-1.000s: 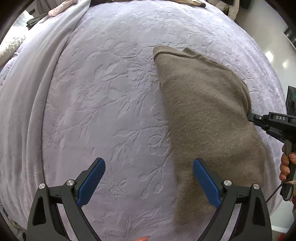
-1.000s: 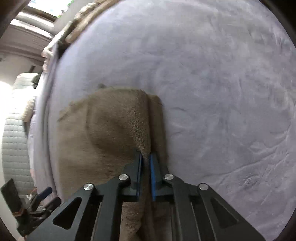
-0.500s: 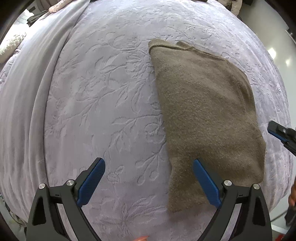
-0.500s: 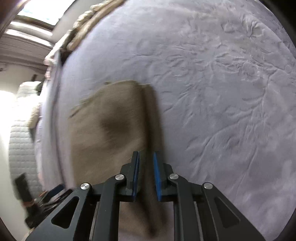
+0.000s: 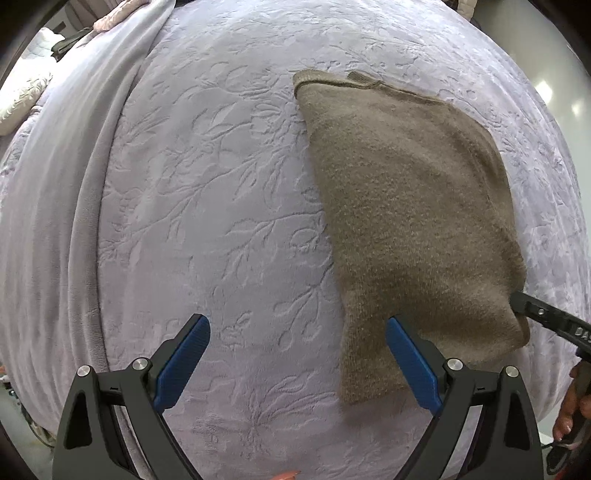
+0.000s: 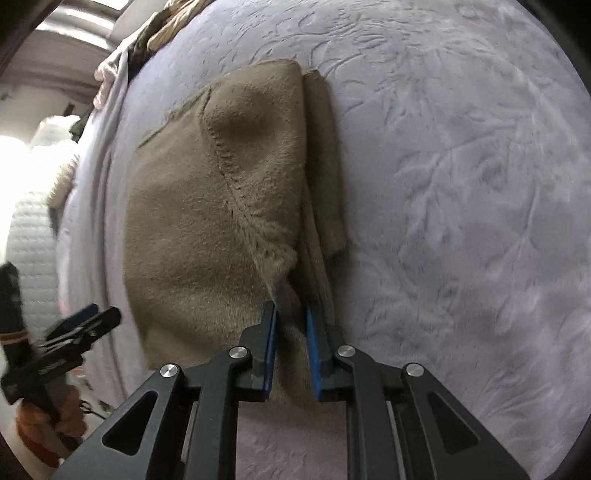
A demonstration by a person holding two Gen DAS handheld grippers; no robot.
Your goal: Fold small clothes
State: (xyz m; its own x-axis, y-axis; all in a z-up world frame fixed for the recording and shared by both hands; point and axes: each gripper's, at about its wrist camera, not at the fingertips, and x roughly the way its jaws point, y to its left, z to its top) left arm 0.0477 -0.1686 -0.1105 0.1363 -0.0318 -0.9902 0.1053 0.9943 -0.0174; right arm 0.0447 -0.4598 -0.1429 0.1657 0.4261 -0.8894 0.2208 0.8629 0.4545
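A brown knit garment (image 5: 406, 203) lies folded lengthwise on the lilac embossed bedspread (image 5: 203, 221). My left gripper (image 5: 295, 325) hangs wide open above the bed, pointing straight down, its right finger over the garment's near left corner. It holds nothing. My right gripper (image 6: 291, 310) sits at the garment's (image 6: 192, 221) right edge near the close corner. Its jaws stand a narrow gap apart with the folded edge showing between them, and the cloth lies slack. In the left wrist view the right gripper (image 5: 521, 304) reaches in from the right. The left gripper (image 6: 85, 317) shows at the left of the right wrist view.
A plain grey blanket (image 5: 55, 221) drapes down the bed's left side, with a white pillow (image 5: 22, 96) beyond it. A heap of other clothes (image 6: 166, 29) lies at the far end. A person's hand (image 5: 572, 406) holds the right gripper's handle. Pale floor (image 5: 554, 92) lies past the right edge.
My right gripper let go of the garment's edge, its jaws parting a little. It then drew back along that edge toward the near corner. The left gripper stayed put.
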